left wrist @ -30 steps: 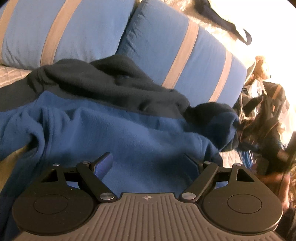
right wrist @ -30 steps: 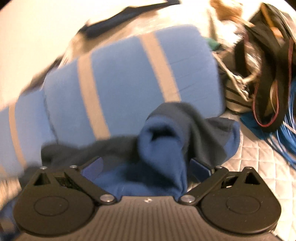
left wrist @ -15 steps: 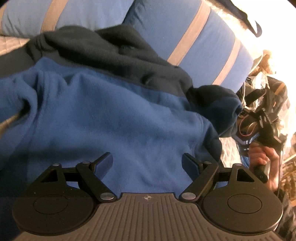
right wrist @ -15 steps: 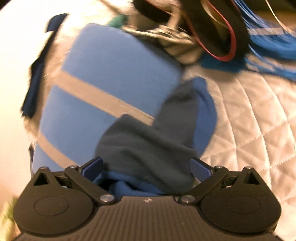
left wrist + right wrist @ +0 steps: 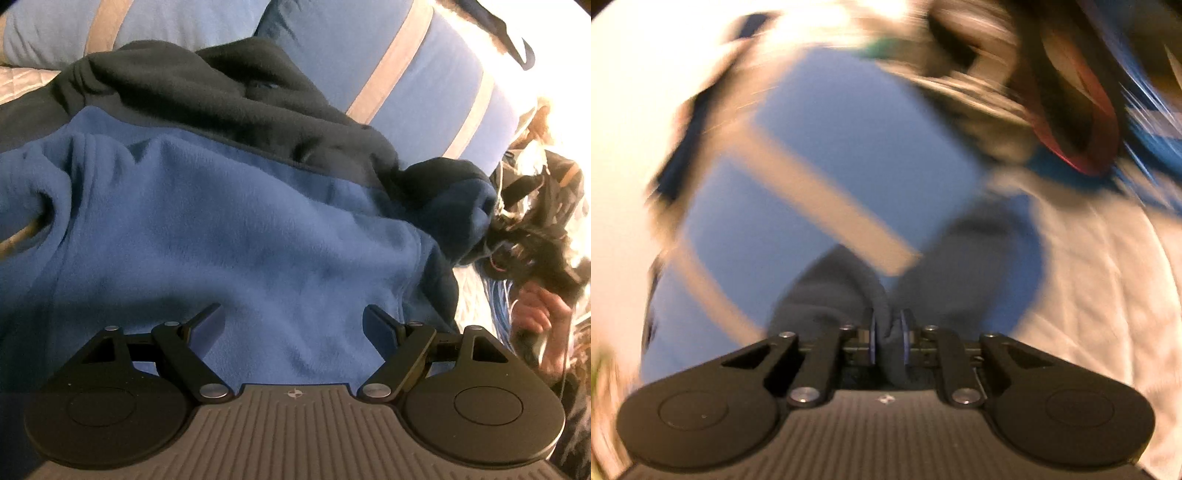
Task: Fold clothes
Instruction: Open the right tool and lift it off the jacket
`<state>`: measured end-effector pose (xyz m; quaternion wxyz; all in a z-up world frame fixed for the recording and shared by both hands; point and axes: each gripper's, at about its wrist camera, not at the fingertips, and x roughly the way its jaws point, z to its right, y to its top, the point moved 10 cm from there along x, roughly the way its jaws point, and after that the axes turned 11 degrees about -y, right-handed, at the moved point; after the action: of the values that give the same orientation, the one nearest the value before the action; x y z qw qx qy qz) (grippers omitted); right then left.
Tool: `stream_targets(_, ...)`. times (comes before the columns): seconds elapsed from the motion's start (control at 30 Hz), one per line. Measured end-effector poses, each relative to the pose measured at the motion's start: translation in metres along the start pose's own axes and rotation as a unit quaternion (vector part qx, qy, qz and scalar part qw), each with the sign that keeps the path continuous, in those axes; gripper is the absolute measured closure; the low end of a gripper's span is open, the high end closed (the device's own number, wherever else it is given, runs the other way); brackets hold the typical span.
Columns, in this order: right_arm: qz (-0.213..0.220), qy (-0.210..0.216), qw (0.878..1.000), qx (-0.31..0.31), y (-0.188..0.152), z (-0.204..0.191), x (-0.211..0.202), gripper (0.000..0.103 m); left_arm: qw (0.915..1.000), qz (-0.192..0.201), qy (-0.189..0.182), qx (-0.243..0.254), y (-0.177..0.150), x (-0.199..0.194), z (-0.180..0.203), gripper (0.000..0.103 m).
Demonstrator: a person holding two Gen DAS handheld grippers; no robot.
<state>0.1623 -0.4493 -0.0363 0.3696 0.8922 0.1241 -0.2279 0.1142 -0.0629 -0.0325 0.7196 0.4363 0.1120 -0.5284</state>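
A blue fleece top (image 5: 221, 221) with a dark navy upper part (image 5: 240, 96) lies spread on the bed. In the left wrist view my left gripper (image 5: 295, 325) hovers open just over the blue body, with nothing pinched. The sleeve cuff (image 5: 461, 214) lies at the right, where a person's hand (image 5: 535, 317) holds the other gripper. In the blurred right wrist view my right gripper (image 5: 888, 332) has its jaws closing, and a fold of the dark sleeve (image 5: 960, 280) is pinched between the pads.
Two blue pillows with tan stripes (image 5: 369, 44) (image 5: 849, 147) lie right behind the fleece. White quilted bedding (image 5: 1089, 277) stretches to the right of the sleeve. A heap of black and red straps and blue cords (image 5: 1071, 110) (image 5: 546, 206) sits beyond the sleeve end.
The right gripper went from wide open around the sleeve to pinching a fold of it, rolling as it moved in. The left gripper stayed open over the blue body.
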Motion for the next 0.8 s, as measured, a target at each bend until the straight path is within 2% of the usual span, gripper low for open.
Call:
stream_targets(0.1, 0.015, 0.042, 0.991, -0.123, -0.027, -0.059, -0.027, 0.09, 1.0, 0.007, -0.003, 0.001, 0.003, -0.002, 0.002, 0.021)
stream_targets(0.2, 0.002, 0.093, 0.971, -0.22, -0.073, -0.107, -0.051, 0.09, 0.9999, 0.015, -0.007, 0.004, 0.005, -0.005, 0.004, 0.021)
stream_targets(0.27, -0.012, 0.129, 0.952, -0.278, -0.107, -0.135, -0.067, 0.091, 0.9997, 0.021, -0.007, 0.006, 0.007, -0.007, 0.003, 0.021)
stream_targets(0.37, -0.05, 0.164, 0.926, -0.336, -0.159, -0.156, -0.081, 0.091, 0.9993, 0.036, -0.003, 0.005, 0.012, -0.014, 0.0, 0.021)
stream_targets(0.5, -0.082, 0.17, 0.893, -0.408, -0.214, -0.164, -0.088, 0.091, 0.9987, 0.05, 0.012, 0.004, 0.02, -0.022, -0.009, 0.021)
stream_targets(0.57, -0.091, 0.166, 0.879, -0.438, -0.232, -0.166, -0.092, 0.078, 0.9983, 0.054, 0.019, -0.001, 0.024, -0.025, -0.014, 0.021)
stream_targets(0.6, -0.09, 0.166, 0.877, -0.441, -0.233, -0.168, -0.096, 0.058, 0.9983, 0.055, 0.02, -0.004, 0.025, -0.026, -0.015, 0.021)
stream_targets(0.63, -0.078, 0.175, 0.878, -0.439, -0.229, -0.17, -0.102, 0.028, 0.9982, 0.056, 0.02, -0.007, 0.026, -0.027, -0.017, 0.021)
stream_targets(0.7, -0.054, 0.192, 0.879, -0.434, -0.219, -0.175, -0.114, 0.013, 0.9981, 0.057, 0.02, -0.011, 0.028, -0.029, -0.019, 0.021)
stream_targets(0.77, -0.029, 0.207, 0.88, -0.427, -0.209, -0.18, -0.126, 0.013, 0.998, 0.059, 0.019, -0.012, 0.029, -0.03, -0.02, 0.021)
stream_targets(0.8, -0.008, 0.202, 0.886, -0.418, -0.197, -0.18, -0.129, 0.011, 0.998, 0.06, 0.018, -0.011, 0.029, -0.03, -0.02, 0.021)
